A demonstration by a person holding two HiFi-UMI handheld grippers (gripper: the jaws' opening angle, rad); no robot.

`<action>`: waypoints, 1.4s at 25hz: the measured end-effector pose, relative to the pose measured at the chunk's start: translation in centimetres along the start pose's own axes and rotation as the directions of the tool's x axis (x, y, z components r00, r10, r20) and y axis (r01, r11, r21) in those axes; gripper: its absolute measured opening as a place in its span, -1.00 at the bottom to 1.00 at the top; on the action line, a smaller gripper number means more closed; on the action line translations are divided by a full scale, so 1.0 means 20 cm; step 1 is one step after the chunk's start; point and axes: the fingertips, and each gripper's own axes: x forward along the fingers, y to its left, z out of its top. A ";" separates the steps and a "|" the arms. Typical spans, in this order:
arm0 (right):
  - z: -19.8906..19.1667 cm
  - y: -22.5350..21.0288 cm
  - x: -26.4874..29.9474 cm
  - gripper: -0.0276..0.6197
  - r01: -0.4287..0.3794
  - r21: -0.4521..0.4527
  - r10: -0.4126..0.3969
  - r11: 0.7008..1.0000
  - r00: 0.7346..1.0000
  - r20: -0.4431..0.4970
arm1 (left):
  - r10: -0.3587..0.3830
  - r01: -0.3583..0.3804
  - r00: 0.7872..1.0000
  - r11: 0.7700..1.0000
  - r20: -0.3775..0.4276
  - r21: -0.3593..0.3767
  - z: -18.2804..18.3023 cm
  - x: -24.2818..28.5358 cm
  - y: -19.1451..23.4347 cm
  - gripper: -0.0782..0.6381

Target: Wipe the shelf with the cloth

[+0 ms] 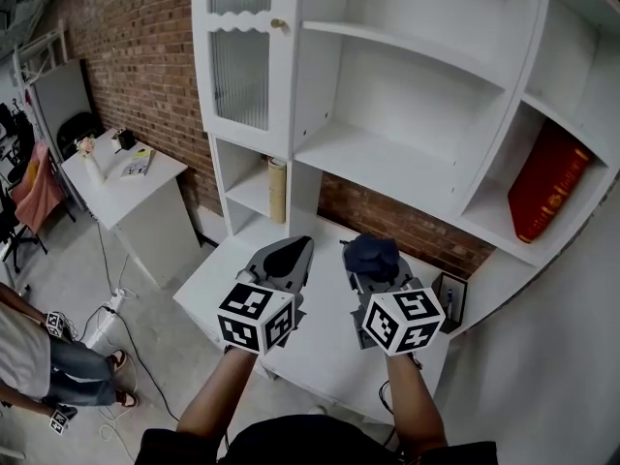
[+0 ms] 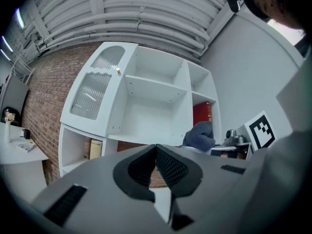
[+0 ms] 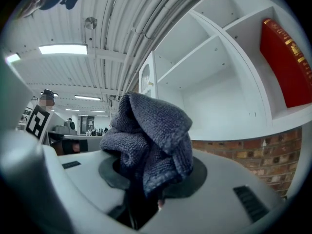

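Observation:
The white shelf unit (image 1: 407, 85) stands against a brick wall, its open shelves (image 2: 151, 89) ahead of both grippers. A dark blue-grey cloth (image 3: 148, 138) is bunched between the jaws of my right gripper (image 1: 373, 260), which is shut on it; the same cloth (image 2: 200, 136) shows at the right in the left gripper view. My left gripper (image 1: 291, 255) is shut with nothing in it, its black pads (image 2: 168, 167) meeting at the tips. Both grippers hover over the white desk surface (image 1: 320, 347) below the shelves.
A red book (image 1: 547, 182) leans in the right compartment. A tan book (image 1: 277, 190) stands in the lower left cubby under the glass door (image 1: 239, 76). A small dark object (image 1: 450, 298) sits at the desk's right. A white side table (image 1: 126, 177) and a person (image 1: 29, 356) are at the left.

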 end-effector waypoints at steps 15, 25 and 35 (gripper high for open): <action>-0.01 -0.29 0.00 -0.47 -0.021 0.034 0.021 0.999 1.000 0.002 | 0.035 -0.035 0.999 0.999 -0.027 0.012 -0.08 0.23 -0.11 -0.74; 0.02 -0.39 0.08 -0.47 0.020 0.011 -0.020 1.000 1.000 -0.015 | -0.001 0.001 1.000 1.000 -0.025 0.007 -0.06 0.36 -0.05 -0.74; 0.16 -0.47 0.30 -0.47 0.095 -0.101 -0.099 0.990 0.995 -0.034 | -0.093 0.094 0.996 0.996 -0.015 0.009 0.03 0.51 0.12 -0.74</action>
